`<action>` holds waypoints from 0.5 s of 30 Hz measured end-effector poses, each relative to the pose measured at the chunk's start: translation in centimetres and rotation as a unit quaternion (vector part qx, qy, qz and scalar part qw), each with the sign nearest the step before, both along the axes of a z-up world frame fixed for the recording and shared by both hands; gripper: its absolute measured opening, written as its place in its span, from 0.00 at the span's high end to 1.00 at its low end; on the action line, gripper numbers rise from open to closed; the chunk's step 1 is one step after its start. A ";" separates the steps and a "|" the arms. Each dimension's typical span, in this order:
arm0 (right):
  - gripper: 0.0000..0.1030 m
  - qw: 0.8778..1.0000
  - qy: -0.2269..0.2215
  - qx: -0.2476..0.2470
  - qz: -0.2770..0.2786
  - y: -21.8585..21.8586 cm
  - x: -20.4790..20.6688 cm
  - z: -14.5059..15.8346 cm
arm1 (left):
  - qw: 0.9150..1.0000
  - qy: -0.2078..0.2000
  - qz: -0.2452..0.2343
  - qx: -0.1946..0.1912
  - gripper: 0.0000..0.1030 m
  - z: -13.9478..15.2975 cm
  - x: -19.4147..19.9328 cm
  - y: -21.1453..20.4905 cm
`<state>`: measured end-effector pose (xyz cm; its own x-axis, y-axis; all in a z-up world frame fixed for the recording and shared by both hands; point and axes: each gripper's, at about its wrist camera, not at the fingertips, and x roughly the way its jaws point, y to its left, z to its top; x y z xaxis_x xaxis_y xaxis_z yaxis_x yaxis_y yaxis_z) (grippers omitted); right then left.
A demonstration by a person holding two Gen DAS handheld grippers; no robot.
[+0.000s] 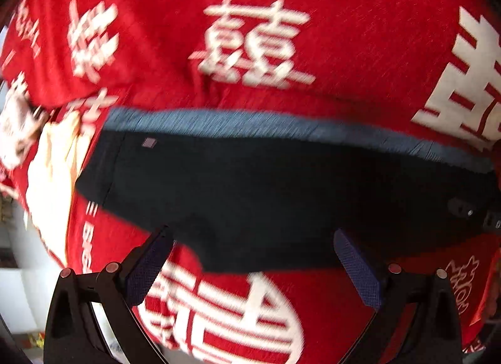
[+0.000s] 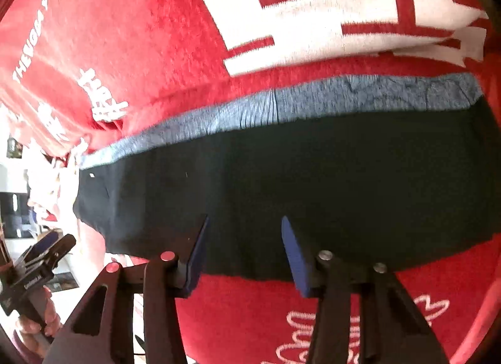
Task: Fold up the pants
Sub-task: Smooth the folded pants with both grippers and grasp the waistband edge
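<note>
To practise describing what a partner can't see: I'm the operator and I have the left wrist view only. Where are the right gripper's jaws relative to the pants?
Observer: The right gripper hangs over the near edge of the dark pants, with its jaws partly open and nothing pinched.
Operator: Can you see my left gripper from there?
Observer: Yes. The left gripper is at the far left of the right wrist view, off to the side of the pants and not touching them.
Operator: What holds it?
Observer: A hand grips it from below.
</note>
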<state>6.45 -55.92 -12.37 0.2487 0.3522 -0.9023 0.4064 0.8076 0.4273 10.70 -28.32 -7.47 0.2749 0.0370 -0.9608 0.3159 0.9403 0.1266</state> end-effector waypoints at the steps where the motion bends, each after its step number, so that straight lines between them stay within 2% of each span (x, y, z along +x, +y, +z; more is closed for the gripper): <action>1: 0.51 1.000 -0.010 -0.004 0.000 -0.2 0.4 0.2 | 1.000 -0.003 -0.011 -0.002 0.00 -0.2 0.6 -1.2; 4: 0.51 1.000 -0.025 -0.012 -0.002 -0.8 1.1 -0.2 | 0.999 -0.003 -0.040 0.002 0.00 -2.4 1.6 -4.4; 7: 0.51 1.000 -0.018 -0.016 -0.015 -1.9 0.7 -1.4 | 0.998 0.015 -0.060 -0.002 0.00 -5.9 2.0 -7.2; 9: 0.51 0.999 -0.005 -0.017 -0.033 -3.2 -0.8 -2.4 | 0.996 0.025 -0.078 0.021 0.00 -8.7 1.4 -8.6; 10: 0.51 0.999 -0.016 0.001 -0.051 -4.1 -2.2 -2.5 | 0.994 0.038 -0.091 0.039 0.00 -10.3 0.8 -9.1; 12: 0.51 0.997 -0.022 0.005 -0.071 -5.0 -4.3 -2.1 | 0.995 0.008 -0.094 0.034 0.00 -10.5 -0.2 -9.0; 15: 0.51 0.993 -0.029 0.025 -0.110 -6.0 -7.6 -1.2 | 0.993 0.015 -0.110 0.035 0.00 -10.2 -0.3 -8.7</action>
<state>-1.17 -61.96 -13.61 0.3748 0.3270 -0.8675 0.5447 0.6796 0.4914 10.37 -37.06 -17.65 0.2556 0.0468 -0.9656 0.5165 0.8377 0.1773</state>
